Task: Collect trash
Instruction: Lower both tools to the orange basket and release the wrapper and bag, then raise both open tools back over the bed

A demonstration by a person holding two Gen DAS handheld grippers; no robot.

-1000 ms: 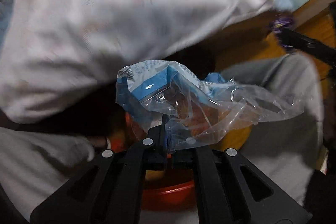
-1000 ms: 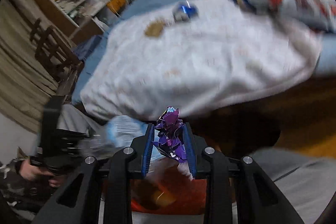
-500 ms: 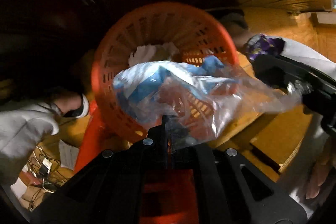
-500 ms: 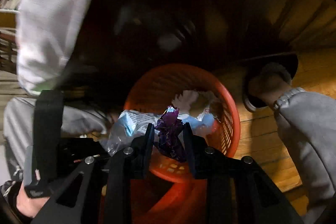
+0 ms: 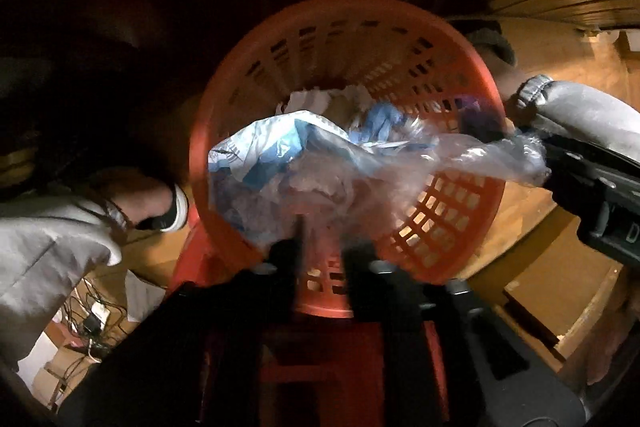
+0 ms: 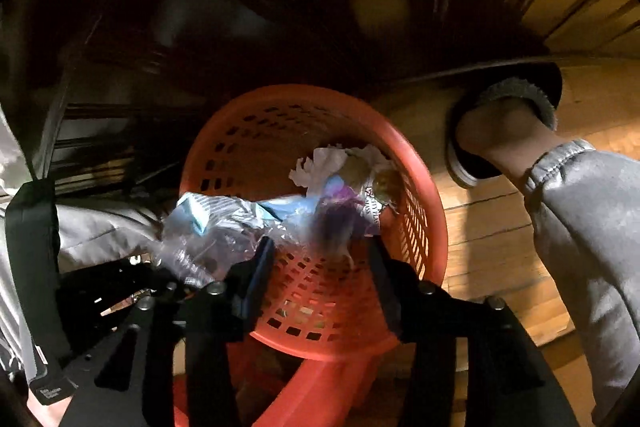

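An orange mesh basket stands on the wooden floor right under both grippers. My left gripper points down into it and its jaws are opening. The blue and clear plastic bag is blurred just past the parted fingers, and no pad presses on it. In the right wrist view my right gripper hangs over the same basket, its jaws opening too. The purple wrapper is a blur beyond the wide gap, loose from both pads. The plastic bag shows at the basket's left rim.
Crumpled white paper and other scraps lie in the basket. A person's foot is left of it, another foot and a grey trouser leg to the right. Cables lie lower left. The dark underside of a bed is behind.
Both grippers came down from beside the bed to over the orange basket. Both sets of jaws have parted, letting go of the plastic bag and the purple wrapper.
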